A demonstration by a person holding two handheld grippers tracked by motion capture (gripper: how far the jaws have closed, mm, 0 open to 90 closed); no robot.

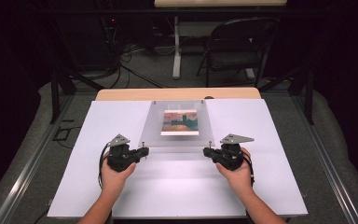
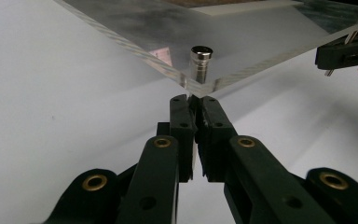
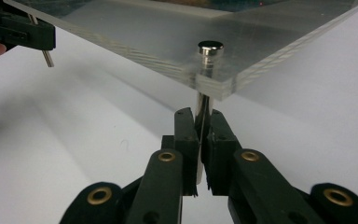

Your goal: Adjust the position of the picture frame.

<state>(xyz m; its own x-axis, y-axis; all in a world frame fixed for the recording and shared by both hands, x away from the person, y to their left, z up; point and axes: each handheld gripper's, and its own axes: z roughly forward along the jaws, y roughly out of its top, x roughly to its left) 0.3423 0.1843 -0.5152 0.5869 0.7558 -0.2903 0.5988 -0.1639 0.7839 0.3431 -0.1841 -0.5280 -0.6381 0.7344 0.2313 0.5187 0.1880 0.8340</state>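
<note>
A clear acrylic plate (image 1: 177,137) lies over a small landscape picture (image 1: 180,122) on the white table sheet (image 1: 116,126). Metal pins stand through its corners. My left gripper (image 1: 144,150) is shut on the stem of the near-left pin (image 2: 201,63) just under the plate's corner (image 2: 242,37). My right gripper (image 1: 207,150) is shut on the near-right pin (image 3: 209,56), below the plate (image 3: 168,32). In the gripper views the near edge of the plate is raised off the sheet, casting a shadow. Each view shows the other gripper at the far corner: the right one (image 2: 345,51), the left one (image 3: 18,32).
The white sheet covers a wooden table whose far edge (image 1: 177,93) shows behind the plate. A folding chair (image 1: 242,42) and a table leg (image 1: 176,46) stand on the floor beyond. Bare sheet lies left, right and in front of the plate.
</note>
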